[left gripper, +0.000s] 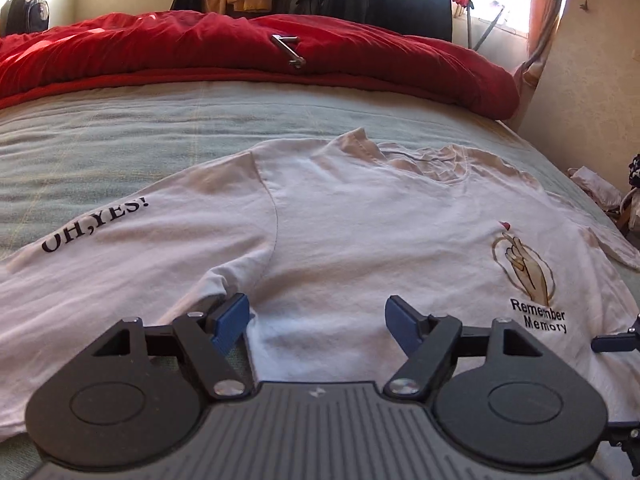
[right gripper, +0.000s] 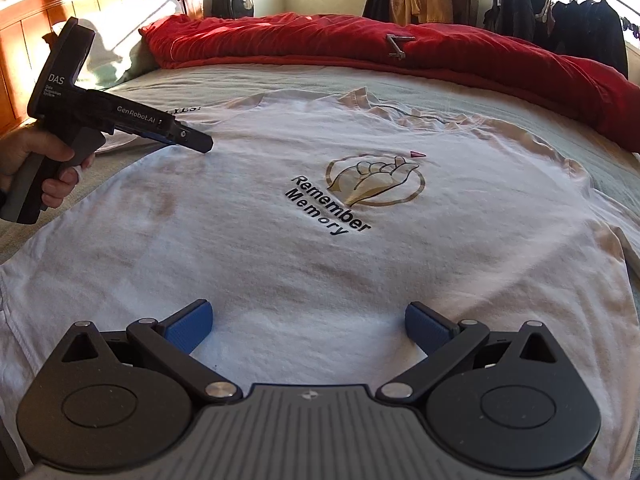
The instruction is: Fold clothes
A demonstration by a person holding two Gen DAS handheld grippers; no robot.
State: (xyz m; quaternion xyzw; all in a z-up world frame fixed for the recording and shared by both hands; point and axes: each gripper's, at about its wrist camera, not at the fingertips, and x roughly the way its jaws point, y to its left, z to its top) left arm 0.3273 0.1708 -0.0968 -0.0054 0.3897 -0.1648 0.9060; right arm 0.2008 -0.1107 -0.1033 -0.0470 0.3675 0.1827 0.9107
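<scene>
1. While both grippers hover low over it, the white T-shirt (right gripper: 304,264) lies spread flat and print-side up on the pale green bedsheet (left gripper: 120,128), collar toward the red duvet (left gripper: 248,48) bunched along the far side of the bed.
2. Left gripper (left gripper: 318,322): blue pads stand wide apart with nothing between them, poised just above the cloth near the seam where the sleeve printed "OH,YES!" (left gripper: 96,224) meets the body.
3. Right gripper (right gripper: 308,326): fingers likewise spread wide and empty, over the lower body of the shirt, below the "Remember Memory" print (right gripper: 332,208).
4. In the right wrist view the left tool appears from the side, gripped by the person's hand (right gripper: 36,172), its tip above the shirt's sleeve region.
5. Layout: both sleeves (left gripper: 612,248) lie out to the sides; the collar (left gripper: 424,160) is slightly rumpled; no fold shows in the body. Such a flat spread fits equally a shirt laid out for folding and one opened again, so the stage cannot be settled.
6. Handling, as a judgement: thin knit cotton, light and limp, with no stiffness of its own. It should drape and sag from any pinch point, and may drag on the sheet rather than slide.
7. Hold points, as a judgement: hems, shoulder seams and sleeve edges offer doubled, firmer cloth for the pads; a pinch in mid-body would likely gather one layer only and wrinkle the rest.
8. A small metal tool (left gripper: 289,51) rests on the duvet, well apart from the shirt.
</scene>
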